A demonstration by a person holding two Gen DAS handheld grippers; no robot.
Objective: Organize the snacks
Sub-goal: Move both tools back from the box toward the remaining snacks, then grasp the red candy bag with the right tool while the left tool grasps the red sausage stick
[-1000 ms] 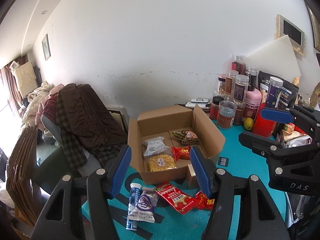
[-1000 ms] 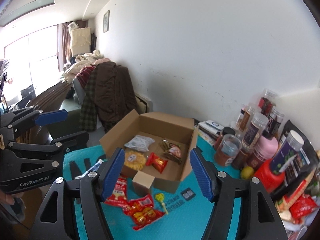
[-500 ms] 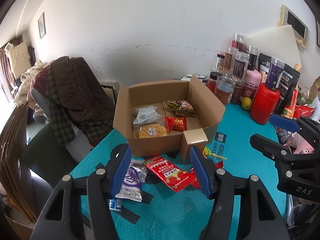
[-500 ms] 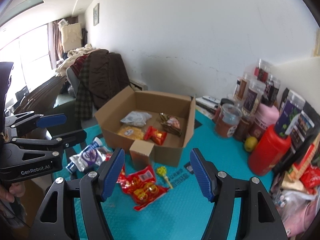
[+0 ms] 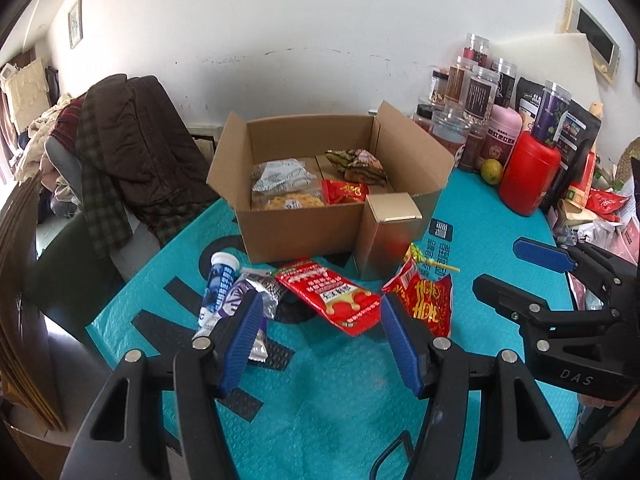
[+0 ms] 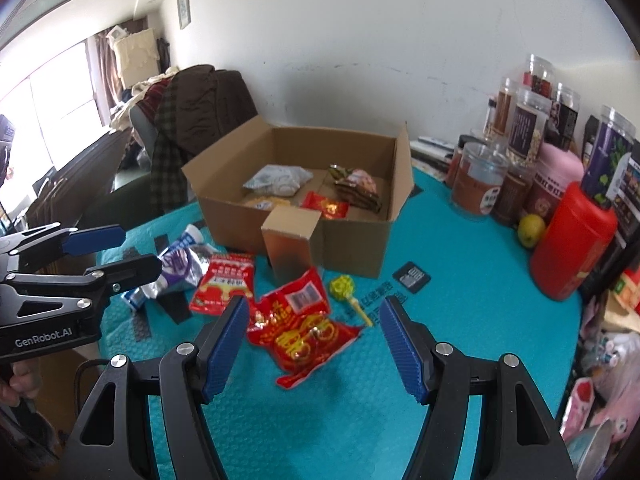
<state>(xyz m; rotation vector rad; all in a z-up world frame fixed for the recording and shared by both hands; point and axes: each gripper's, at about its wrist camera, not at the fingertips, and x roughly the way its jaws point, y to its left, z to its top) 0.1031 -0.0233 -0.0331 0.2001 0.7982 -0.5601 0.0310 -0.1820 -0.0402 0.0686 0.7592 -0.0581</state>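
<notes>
Partly done, by the look of it: four packets already lay in the box (image 5: 312, 216), beyond both sets of fingers. Still loose ahead of the fingertips: red packets (image 5: 328, 294), a silver pouch (image 5: 256, 292), a tube (image 5: 218, 284), a lollipop (image 6: 344, 290). Left gripper (image 5: 320, 340) and right gripper (image 6: 310, 340) gaped, empty. Teal mat (image 5: 340, 400) beneath; jars (image 6: 520, 128) far right, white wall (image 5: 280, 20) behind.

One cardboard box (image 5: 304, 224), four packets inside, three packets outside, one lollipop (image 6: 346, 292), one tube (image 5: 218, 284)
</notes>
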